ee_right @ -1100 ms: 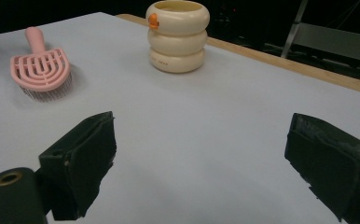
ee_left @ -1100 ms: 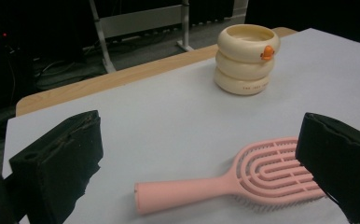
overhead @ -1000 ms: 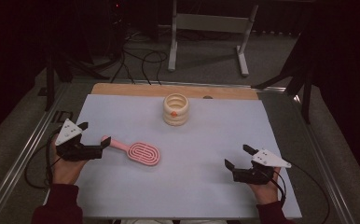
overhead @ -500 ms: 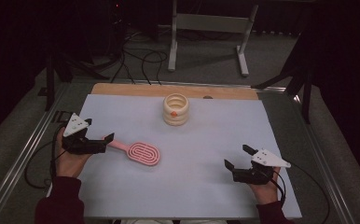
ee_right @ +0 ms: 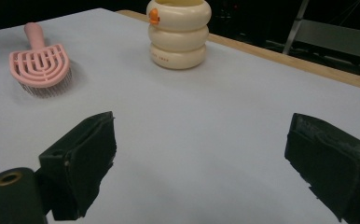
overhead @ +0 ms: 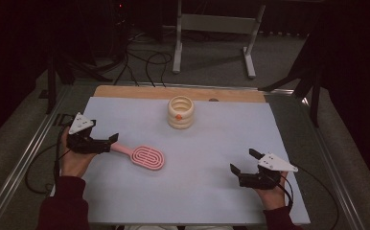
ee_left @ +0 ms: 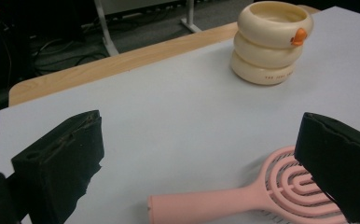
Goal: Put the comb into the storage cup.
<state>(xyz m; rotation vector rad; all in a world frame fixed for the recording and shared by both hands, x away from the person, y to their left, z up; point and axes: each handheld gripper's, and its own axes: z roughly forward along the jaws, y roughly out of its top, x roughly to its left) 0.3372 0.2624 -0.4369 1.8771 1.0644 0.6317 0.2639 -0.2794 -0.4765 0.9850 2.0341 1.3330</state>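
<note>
Tongs spread wide: the left gripper (overhead: 110, 141) frames the handle of a pink hairbrush (overhead: 141, 155) (untouched), the right gripper (overhead: 243, 162) gapes well apart from it.

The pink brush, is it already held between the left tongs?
No, the pink brush lies on the table, with the left tongs open around its handle.

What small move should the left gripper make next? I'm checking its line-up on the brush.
Probably ease the left gripper forward and shut on the brush handle: its jaws stand open, the handle's tip lies between them, untouched.
</note>
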